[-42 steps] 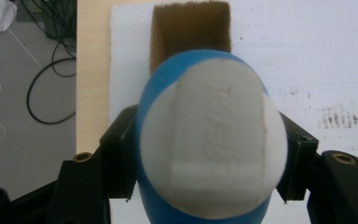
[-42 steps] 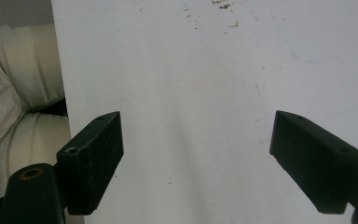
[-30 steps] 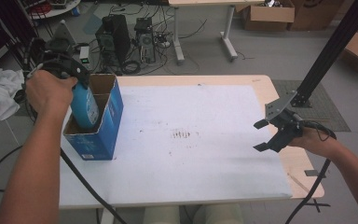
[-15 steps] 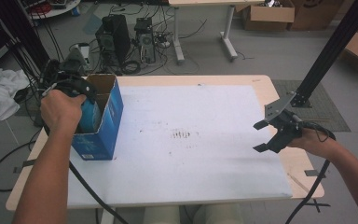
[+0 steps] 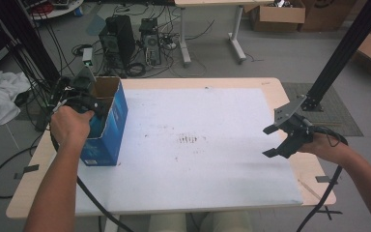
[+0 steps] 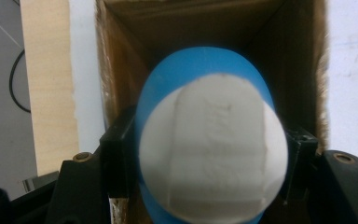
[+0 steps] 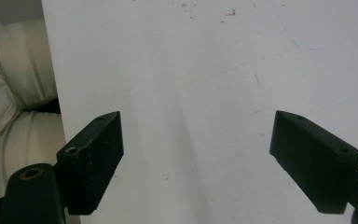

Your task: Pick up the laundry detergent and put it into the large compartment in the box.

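Observation:
An open blue cardboard box (image 5: 108, 123) stands upright near the table's left edge. My left gripper (image 5: 89, 104) reaches down into its open top; its jaws clamp a blue round-ended object with a white end face (image 6: 212, 149). In the left gripper view that object hangs inside the brown walls of the box (image 6: 116, 70). My right gripper (image 5: 273, 140) hovers over the right side of the white tabletop (image 5: 198, 145). The right gripper (image 7: 196, 158) is open and nothing lies between its jaws.
The white sheet covers a wooden table whose bare edge (image 5: 314, 179) runs along the right. Beyond the far edge stand computer towers (image 5: 121, 41), cables and cardboard boxes (image 5: 280, 14). A black post (image 5: 338, 53) rises at the right. White cloth (image 5: 0, 96) lies on the floor at left.
My left hand has sunk, carrying the blue object from above the box's rim down into the box. The right gripper has stayed where it was.

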Action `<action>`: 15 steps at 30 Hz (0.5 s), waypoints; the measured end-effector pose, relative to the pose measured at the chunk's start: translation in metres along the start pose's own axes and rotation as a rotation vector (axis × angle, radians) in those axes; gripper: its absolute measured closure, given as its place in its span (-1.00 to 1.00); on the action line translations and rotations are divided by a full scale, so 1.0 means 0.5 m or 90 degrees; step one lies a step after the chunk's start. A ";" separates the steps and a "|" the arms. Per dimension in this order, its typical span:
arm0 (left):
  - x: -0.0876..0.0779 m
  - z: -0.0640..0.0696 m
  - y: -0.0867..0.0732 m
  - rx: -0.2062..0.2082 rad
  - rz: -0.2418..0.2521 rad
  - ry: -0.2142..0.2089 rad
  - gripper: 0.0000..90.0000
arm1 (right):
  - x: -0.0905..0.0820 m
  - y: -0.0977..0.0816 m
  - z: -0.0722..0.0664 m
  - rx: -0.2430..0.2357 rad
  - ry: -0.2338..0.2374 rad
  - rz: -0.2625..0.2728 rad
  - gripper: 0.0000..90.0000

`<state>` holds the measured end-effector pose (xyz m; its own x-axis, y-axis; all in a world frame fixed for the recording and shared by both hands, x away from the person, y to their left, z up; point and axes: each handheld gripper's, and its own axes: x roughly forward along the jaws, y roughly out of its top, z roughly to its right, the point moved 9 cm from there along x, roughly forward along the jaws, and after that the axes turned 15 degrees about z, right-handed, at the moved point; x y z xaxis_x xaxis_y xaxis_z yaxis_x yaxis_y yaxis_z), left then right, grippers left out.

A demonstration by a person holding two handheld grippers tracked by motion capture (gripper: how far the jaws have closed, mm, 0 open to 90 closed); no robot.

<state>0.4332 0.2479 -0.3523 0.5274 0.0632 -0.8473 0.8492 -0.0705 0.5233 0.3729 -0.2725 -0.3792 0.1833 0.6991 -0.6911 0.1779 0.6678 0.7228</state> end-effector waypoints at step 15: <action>0.024 0.000 -0.017 0.003 -0.023 -0.006 -0.16 | 0.005 0.000 0.001 0.002 0.004 -0.003 -0.61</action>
<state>0.4323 0.2493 -0.3668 0.4955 0.0569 -0.8668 0.8679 -0.0730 0.4913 0.3739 -0.2710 -0.3809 0.1766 0.6975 -0.6945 0.1818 0.6703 0.7195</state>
